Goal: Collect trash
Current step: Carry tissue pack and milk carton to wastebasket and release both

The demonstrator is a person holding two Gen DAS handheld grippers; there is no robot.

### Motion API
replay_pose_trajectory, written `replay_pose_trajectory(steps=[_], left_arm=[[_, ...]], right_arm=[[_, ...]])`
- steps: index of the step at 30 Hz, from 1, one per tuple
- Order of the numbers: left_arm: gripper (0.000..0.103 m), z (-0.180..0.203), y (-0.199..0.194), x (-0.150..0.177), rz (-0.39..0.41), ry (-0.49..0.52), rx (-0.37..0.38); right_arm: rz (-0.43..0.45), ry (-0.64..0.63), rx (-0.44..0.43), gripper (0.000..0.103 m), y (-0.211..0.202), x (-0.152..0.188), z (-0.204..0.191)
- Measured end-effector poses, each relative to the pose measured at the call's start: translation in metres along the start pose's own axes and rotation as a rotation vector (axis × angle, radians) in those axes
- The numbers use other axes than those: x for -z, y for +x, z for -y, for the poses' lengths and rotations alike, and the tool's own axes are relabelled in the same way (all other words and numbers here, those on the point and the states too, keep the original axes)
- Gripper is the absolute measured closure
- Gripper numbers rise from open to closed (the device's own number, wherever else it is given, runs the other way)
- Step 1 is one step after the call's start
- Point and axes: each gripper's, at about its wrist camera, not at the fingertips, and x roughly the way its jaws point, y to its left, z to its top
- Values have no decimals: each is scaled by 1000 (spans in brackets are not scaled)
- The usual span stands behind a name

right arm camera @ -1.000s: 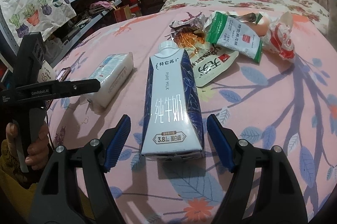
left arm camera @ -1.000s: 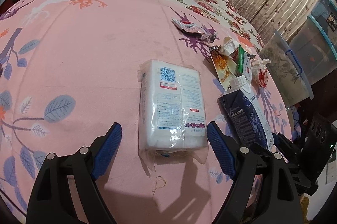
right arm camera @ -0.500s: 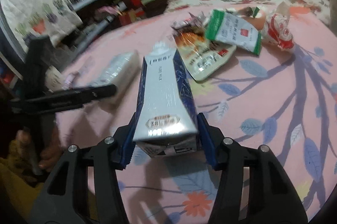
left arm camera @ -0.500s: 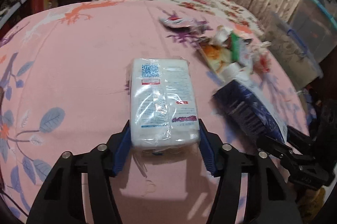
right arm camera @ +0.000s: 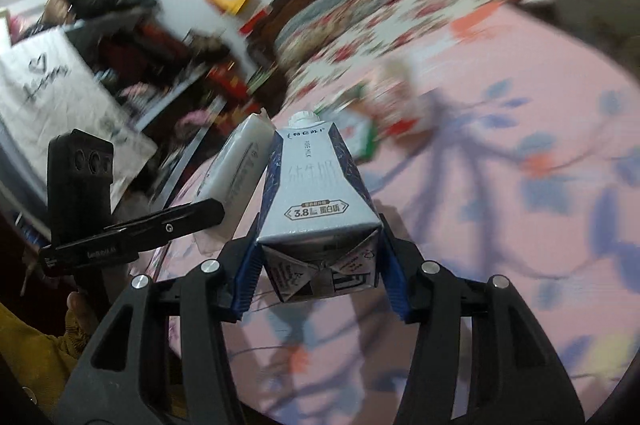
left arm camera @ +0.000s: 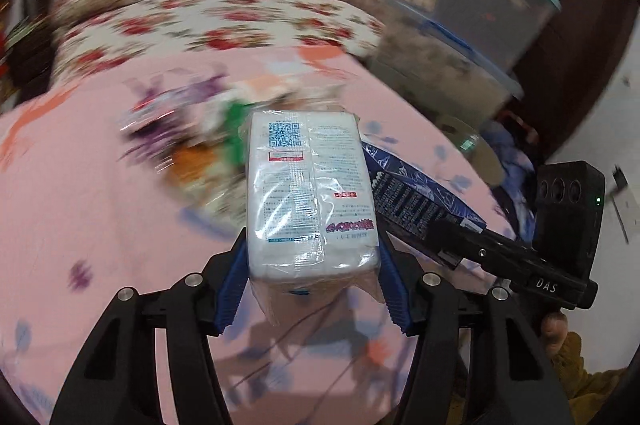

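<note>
Both tongs (left arm camera: 312, 281) (right arm camera: 318, 275) lifted, rolled, clamping trash.

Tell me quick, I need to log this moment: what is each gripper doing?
Left gripper: shut on the white tissue pack, lifted off the pink bedspread.
Right gripper: shut on the milk carton, also lifted.

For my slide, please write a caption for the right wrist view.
Right gripper holds a blue-and-white milk carton above the pink floral bedsheet.
</note>
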Motion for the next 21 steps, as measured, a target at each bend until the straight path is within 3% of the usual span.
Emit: replay_pose_trajectory(steps=[5, 10, 12, 13, 16, 21], left_arm=[[47, 82, 52, -49, -48, 159, 114], [47, 186, 122, -95, -108, 331, 218], [46, 222, 155, -109, -149, 380, 239], [46, 235, 168, -114, -167, 391, 244], [46, 270, 218, -131, -240, 386, 257], [44, 294, 282, -141, -321, 365, 228]], right_arm=[[186, 118, 138, 49, -72, -9, 63], [339, 256, 349, 50, -140, -18, 131], [369, 300, 429, 50, -160, -24, 157], [379, 319, 420, 50, -167, -27, 167], [393, 302, 562, 51, -182, -36, 183], [384, 261, 664, 51, -192, -46, 200]])
